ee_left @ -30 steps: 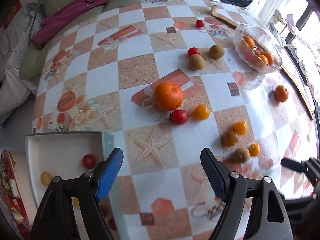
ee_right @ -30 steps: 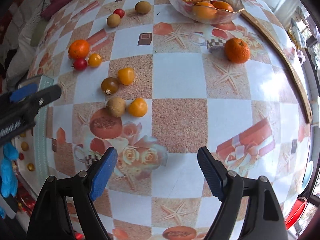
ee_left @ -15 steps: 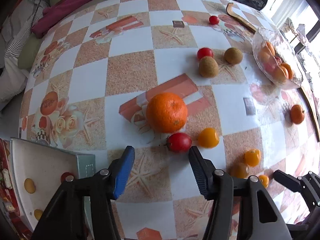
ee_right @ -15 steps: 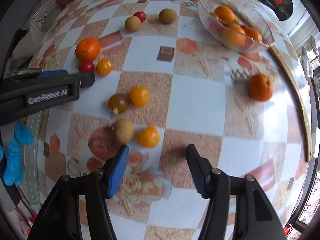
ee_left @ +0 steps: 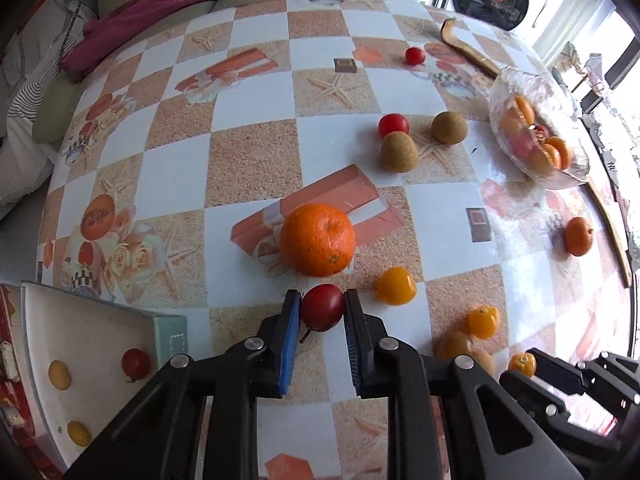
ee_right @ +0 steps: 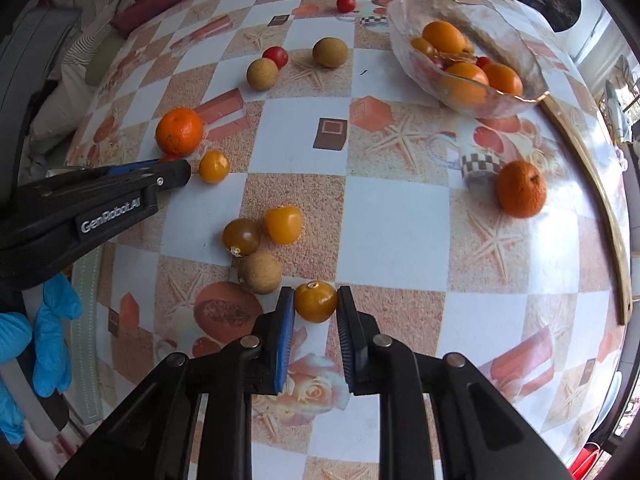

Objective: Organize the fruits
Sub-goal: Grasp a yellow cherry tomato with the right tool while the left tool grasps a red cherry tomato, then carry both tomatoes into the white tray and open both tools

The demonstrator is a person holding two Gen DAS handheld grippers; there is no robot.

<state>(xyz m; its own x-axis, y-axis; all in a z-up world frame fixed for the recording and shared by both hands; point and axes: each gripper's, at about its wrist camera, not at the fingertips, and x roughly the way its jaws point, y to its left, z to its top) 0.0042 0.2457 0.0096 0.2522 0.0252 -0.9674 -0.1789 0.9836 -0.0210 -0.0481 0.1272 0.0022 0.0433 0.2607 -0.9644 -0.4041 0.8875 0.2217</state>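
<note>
Just in front of the big orange (ee_left: 317, 239), on the side nearer us, we have our left gripper (ee_left: 322, 307) closed to the width of the red cherry tomato (ee_left: 322, 312), both pads touching it as it sits on the table (ee_left: 248, 160). Farther to the right of that orange, our right gripper (ee_right: 315, 305) brackets the yellow cherry tomato (ee_right: 315, 301), pads at its sides. Both fruits look round, so we judge approach angle matters little; the white tray (ee_left: 80, 320) lies left of the orange, nearer our left hand.
</note>
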